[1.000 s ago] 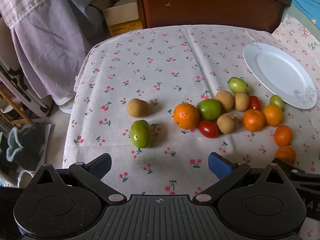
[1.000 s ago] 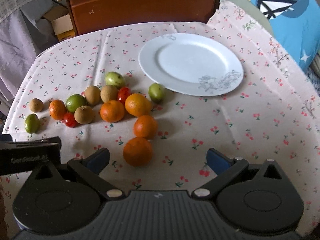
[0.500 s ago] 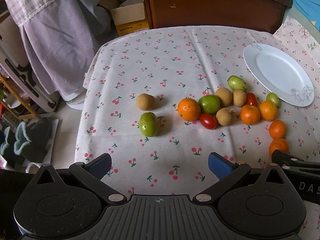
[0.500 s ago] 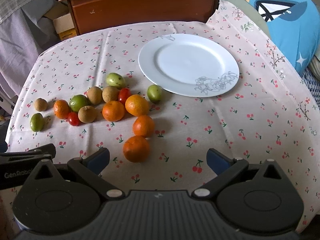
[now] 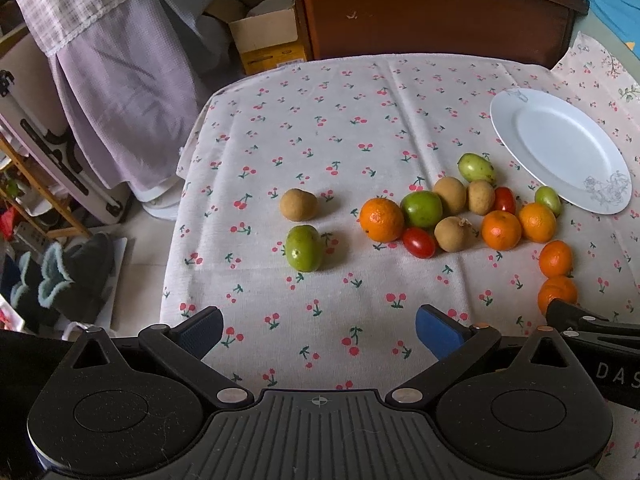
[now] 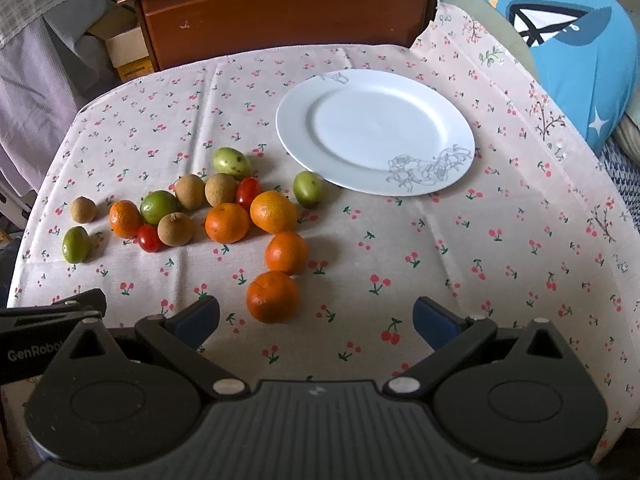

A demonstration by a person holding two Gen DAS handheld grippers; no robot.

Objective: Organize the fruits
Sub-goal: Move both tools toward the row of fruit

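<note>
While fruits lie loose on cherry-print tablecloth, white plate sits bare. Small green fruit just beside plate's near-left rim; oranges, cherry tomatoes, longans clustered farther left of plate. Nearest orange well short of plate. Left gripper jaws wide, holding nothing. Right gripper jaws wide, holding nothing.

Orange, green, red and tan fruits on cherry print

The tablecloth is pale with red cherries; the plate is white with a grey floral sketch; the tomato is red.
</note>
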